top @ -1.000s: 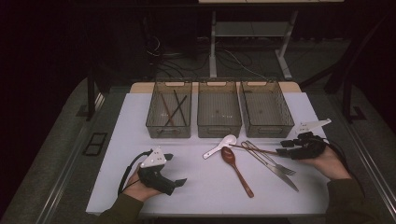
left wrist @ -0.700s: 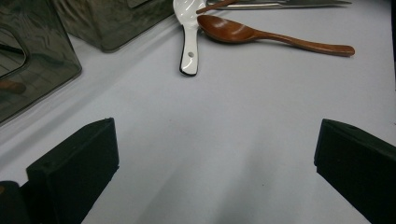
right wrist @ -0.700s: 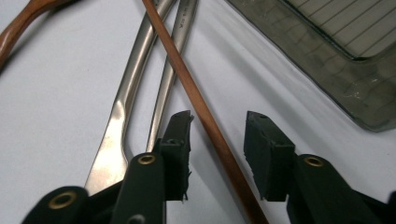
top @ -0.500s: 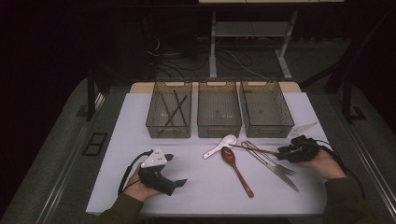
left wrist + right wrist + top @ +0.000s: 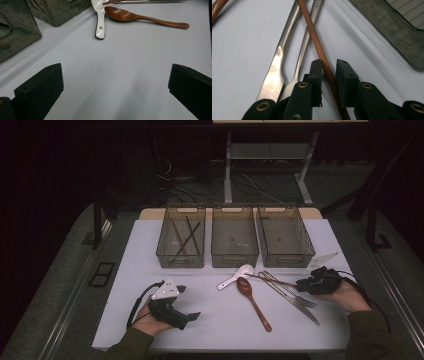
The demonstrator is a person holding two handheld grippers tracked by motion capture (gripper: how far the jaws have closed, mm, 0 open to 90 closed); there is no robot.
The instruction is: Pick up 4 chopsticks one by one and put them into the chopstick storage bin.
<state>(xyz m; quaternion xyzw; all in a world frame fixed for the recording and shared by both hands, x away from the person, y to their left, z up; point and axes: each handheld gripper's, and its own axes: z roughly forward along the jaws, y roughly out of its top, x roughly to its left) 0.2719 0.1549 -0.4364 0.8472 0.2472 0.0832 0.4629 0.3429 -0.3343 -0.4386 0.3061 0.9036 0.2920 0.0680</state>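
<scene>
The right gripper (image 5: pixel 329 67) had its jaws narrowed around, not yet pinching, the brown chopstick (image 5: pixel 317 42) lying across the knife (image 5: pixel 279 62) and fork (image 5: pixel 305 47) at 4 o'clock of the middle bin (image 5: pixel 235 257); next, judged, full closure and a lift toward the chopstick bin (image 5: pixel 165 255) at 10 o'clock, while the left gripper (image 5: pixel 112 85) rested spread.

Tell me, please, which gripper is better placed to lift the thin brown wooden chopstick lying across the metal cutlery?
The right gripper: its fingers already straddle the thin brown wooden chopstick, nearly closed on it. The left gripper rests open on the white table, apart from the cutlery.
</scene>
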